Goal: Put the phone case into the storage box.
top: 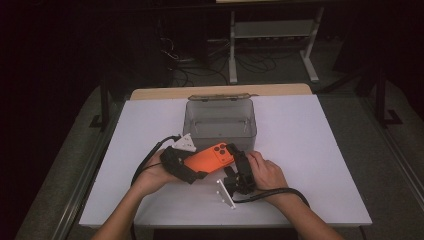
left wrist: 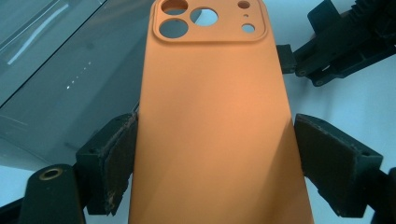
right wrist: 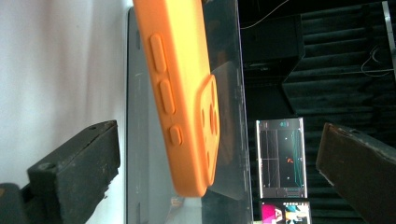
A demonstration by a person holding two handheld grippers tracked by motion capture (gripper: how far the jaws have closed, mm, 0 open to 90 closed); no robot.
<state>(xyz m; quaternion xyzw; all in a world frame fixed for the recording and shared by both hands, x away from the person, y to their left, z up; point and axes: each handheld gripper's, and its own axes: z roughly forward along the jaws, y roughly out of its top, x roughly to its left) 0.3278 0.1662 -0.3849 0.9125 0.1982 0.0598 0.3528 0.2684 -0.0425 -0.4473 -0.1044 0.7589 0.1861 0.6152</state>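
An orange phone case (top: 212, 157) hangs just above the white table (top: 300, 150), camera cut-outs toward the far right. My left gripper (top: 196, 169) is shut on its lower half; in the left gripper view the two pads (left wrist: 119, 158) press on the long edges of the phone case (left wrist: 215, 116). My right gripper (top: 235, 156) stands open at the case's camera end. In the right gripper view the phone case (right wrist: 182, 93) shows edge-on with its side buttons, between the wide jaws of the right gripper (right wrist: 219, 163) and touching neither. The right gripper (left wrist: 336, 46) also shows beyond the case.
A clear plastic box (top: 220, 117) stands open just behind the case, its lid folded back. The table's front edge lies close under both forearms. Beyond the table are a white shelf frame (top: 272, 30), floor cables and a lit screen (right wrist: 282, 158).
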